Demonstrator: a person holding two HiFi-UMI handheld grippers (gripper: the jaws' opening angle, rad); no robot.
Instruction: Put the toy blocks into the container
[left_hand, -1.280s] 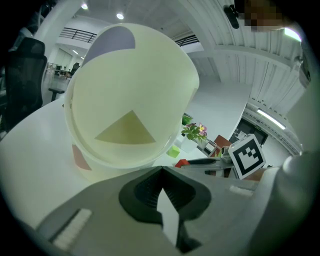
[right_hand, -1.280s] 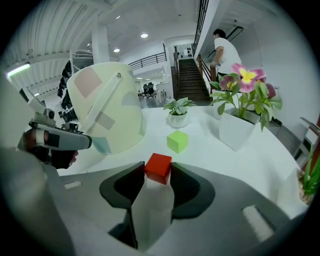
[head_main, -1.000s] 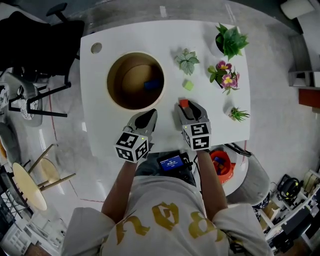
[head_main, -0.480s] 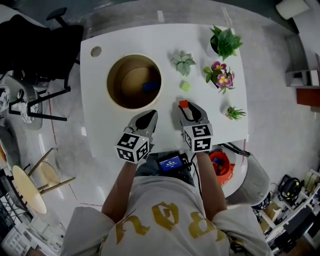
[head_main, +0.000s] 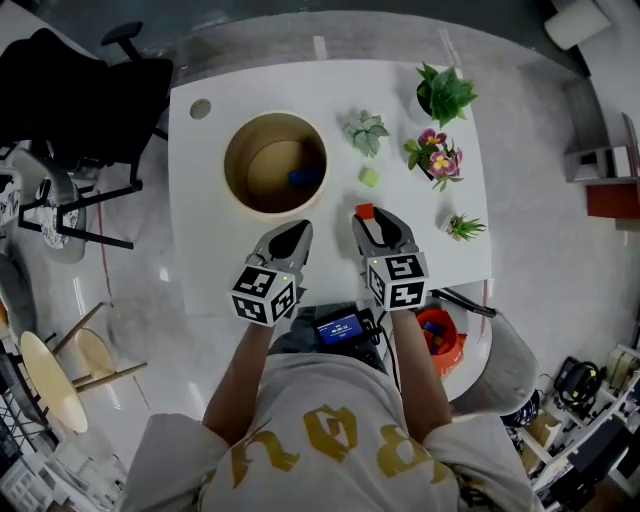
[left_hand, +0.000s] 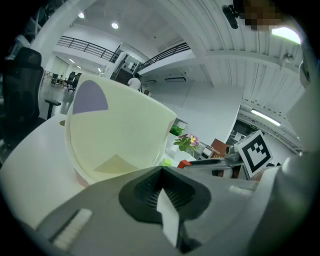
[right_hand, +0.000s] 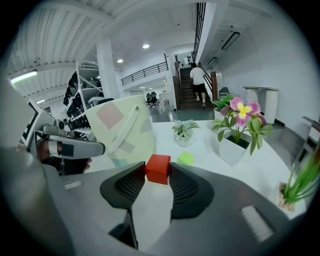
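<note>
On the white table (head_main: 210, 250) stands a round cream container (head_main: 275, 163) with a blue block (head_main: 303, 178) inside. My right gripper (head_main: 368, 220) is shut on a red block (head_main: 365, 211), just right of the container's near rim; in the right gripper view the red block (right_hand: 158, 168) sits pinched between the pads. A green block (head_main: 370, 177) lies on the table beyond it, to the container's right. My left gripper (head_main: 295, 236) hovers at the container's near edge, shut with nothing in it; the container wall (left_hand: 115, 135) fills its view.
Several potted plants stand at the table's far right: a leafy one (head_main: 444, 93), a flowering one (head_main: 437, 157), two small ones (head_main: 366, 130) (head_main: 463, 227). A black chair (head_main: 80, 90) is at the left. An orange bin (head_main: 438, 335) sits below the table's near edge.
My right gripper has risen a little with the red block still held. The left gripper has kept its place.
</note>
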